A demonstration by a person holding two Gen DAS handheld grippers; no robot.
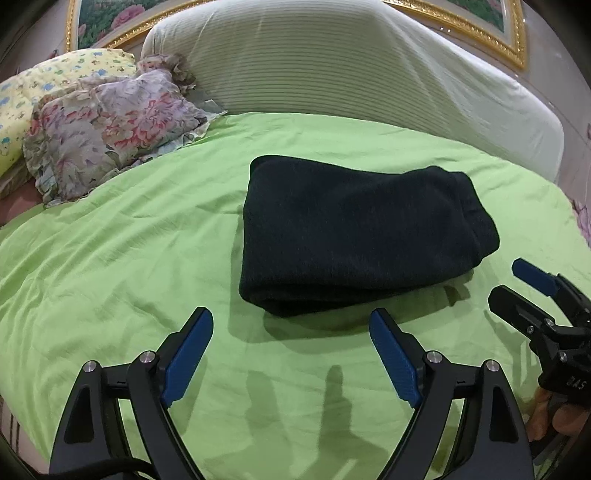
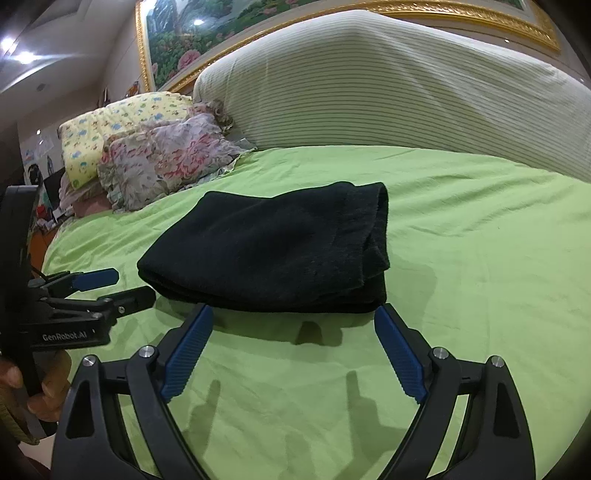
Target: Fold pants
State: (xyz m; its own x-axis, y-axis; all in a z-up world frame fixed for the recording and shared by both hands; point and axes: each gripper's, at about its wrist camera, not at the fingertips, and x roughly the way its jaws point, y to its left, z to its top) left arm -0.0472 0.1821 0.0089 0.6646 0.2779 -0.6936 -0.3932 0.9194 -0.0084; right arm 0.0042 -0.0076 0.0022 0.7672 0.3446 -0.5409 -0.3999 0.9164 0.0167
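Note:
Dark pants (image 1: 354,232) lie folded into a thick rectangle on the green bedsheet (image 1: 122,266). In the left wrist view my left gripper (image 1: 291,321) stands open just short of the bundle's near edge, nothing between its blue pads. My right gripper (image 1: 517,284) shows at the right edge, also open, beside the bundle's near right corner. In the right wrist view the folded pants (image 2: 273,247) lie straight ahead and my right gripper (image 2: 293,314) is open with its tips at the bundle's near edge. The left gripper (image 2: 125,284) appears there at the left, open, close to the bundle's left end.
A big striped pale pillow (image 1: 332,70) leans at the head of the bed. A floral crumpled cloth (image 1: 110,129) and a yellow patterned pillow (image 1: 48,88) lie at the far left. A gold-framed painting (image 2: 229,26) hangs behind. A hand (image 2: 44,398) holds the left gripper's handle.

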